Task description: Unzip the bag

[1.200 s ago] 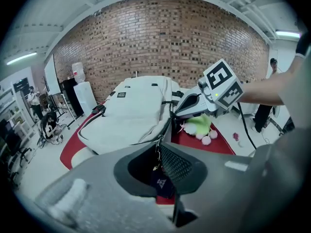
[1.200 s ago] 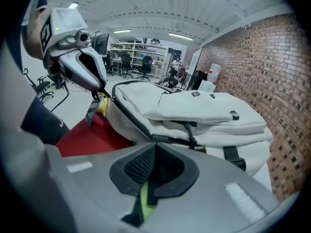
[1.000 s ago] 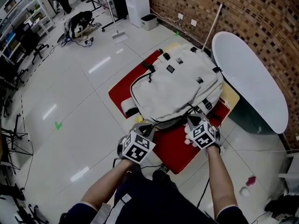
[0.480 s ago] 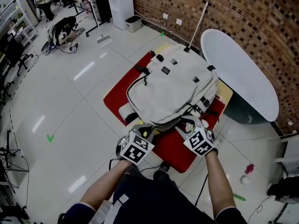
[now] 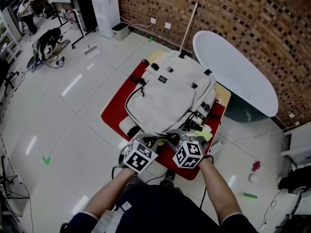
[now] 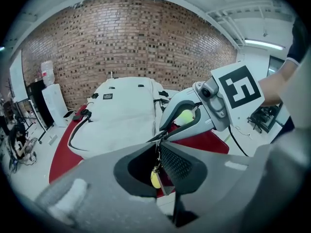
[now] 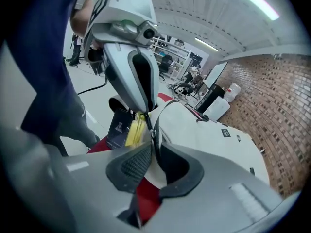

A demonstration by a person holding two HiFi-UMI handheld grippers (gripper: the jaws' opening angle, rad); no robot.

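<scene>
A cream backpack (image 5: 167,98) lies flat on a red mat (image 5: 114,108). Both grippers meet at its near edge. My left gripper (image 5: 154,141) is shut on a thin zipper pull (image 6: 156,154), from which a small yellow tag (image 6: 155,178) dangles. My right gripper (image 5: 171,136) sits just right of it, tip to tip. Its jaws are closing, and a second zipper pull (image 7: 154,132) stands in the gap between them without being pressed. In the right gripper view the left gripper (image 7: 146,118) hangs above the yellow tag (image 7: 135,130) and a black hang tag (image 7: 116,127).
A white oval tabletop (image 5: 238,72) stands to the right against a brick wall (image 5: 252,13). A yellow-green item (image 5: 204,132) lies on the mat by the bag's near right corner. A white pole (image 5: 187,28) leans behind the bag. Small bottles (image 5: 252,166) lie on the tiled floor.
My right gripper has moved left from the bag's near right corner to right beside the left gripper. The left gripper has stayed on the near edge.
</scene>
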